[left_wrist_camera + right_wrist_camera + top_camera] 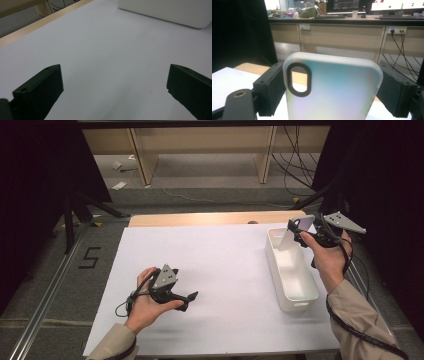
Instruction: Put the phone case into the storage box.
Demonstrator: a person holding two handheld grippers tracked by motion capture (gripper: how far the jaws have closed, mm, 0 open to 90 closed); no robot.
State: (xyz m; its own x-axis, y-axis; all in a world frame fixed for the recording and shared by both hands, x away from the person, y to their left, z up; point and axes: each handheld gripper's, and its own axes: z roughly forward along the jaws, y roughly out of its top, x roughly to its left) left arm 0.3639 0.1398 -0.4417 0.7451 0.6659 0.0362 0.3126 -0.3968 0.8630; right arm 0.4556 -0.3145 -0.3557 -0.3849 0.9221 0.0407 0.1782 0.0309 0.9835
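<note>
On the white table sheet (225, 270) there is one long white plastic bin (291, 270) at about 3 o'clock, one frosted translucent phone case (295, 232) with a black-ringed oval camera cutout, and two black two-jaw grippers. The right gripper (300, 234), at 2 o'clock, is clamped on the case's two long edges and holds it raised and tilted over the bin's far end. The left gripper (192, 296) rests low at 7 o'clock, jaws spread wide with nothing between them, well apart from bin and case.
</note>
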